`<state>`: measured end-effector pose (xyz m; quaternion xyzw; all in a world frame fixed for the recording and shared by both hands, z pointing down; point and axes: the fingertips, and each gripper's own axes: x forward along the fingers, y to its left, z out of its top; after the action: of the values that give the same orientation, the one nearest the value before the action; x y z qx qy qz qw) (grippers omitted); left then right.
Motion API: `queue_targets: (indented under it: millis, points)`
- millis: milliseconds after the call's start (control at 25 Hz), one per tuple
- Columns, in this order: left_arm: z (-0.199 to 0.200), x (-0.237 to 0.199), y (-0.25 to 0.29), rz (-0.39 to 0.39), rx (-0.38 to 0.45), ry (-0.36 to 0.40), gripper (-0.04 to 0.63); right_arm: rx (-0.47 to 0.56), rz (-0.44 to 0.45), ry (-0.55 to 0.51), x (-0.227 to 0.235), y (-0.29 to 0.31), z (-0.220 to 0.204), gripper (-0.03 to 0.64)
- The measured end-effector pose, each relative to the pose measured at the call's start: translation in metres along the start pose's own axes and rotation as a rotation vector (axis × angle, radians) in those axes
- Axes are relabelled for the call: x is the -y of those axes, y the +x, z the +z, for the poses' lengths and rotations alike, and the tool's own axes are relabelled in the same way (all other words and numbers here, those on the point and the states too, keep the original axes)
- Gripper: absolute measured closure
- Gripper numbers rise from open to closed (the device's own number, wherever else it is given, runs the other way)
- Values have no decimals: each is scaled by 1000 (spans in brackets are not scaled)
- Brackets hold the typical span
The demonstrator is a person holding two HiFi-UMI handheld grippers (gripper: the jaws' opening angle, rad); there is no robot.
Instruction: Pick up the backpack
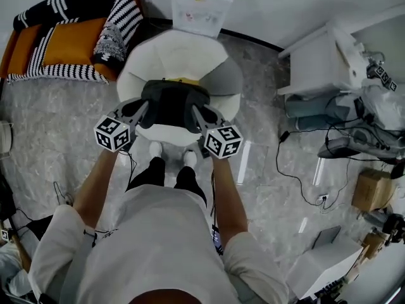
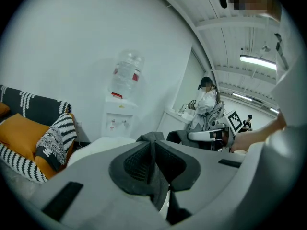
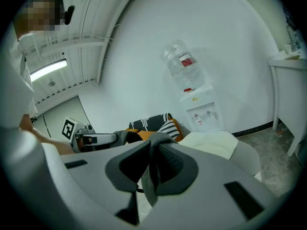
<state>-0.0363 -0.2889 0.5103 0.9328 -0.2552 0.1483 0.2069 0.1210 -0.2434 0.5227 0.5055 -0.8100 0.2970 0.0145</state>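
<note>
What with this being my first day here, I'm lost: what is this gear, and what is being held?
No robot here: a person holds a tool in each hand, each ending in two-jawed tongs. One picture comes from a camera on the person's head, looking down; the other two from cameras riding on the tools, looking along their jaws. The left tongs and the right tongs are each shut on the fabric of a dark backpack over a white chair. Farther off stand a striped sofa and a water dispenser. Whether the backpack rests on the seat, I cannot tell.
</note>
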Motion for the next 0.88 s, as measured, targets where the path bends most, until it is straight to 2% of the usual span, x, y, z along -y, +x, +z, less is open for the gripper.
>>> queue_targets:
  millis: [240,600,880]
  points:
    - [36,15,-26,-4,75,27,566,43,38,-66,-33,-21,30,577]
    - [92,43,-54,-35,180,114,566,145,83,-153,-67,-53,85,577]
    - [123,59,-69,-56,232,146,566,191,108,-197,-83,-72,117,577]
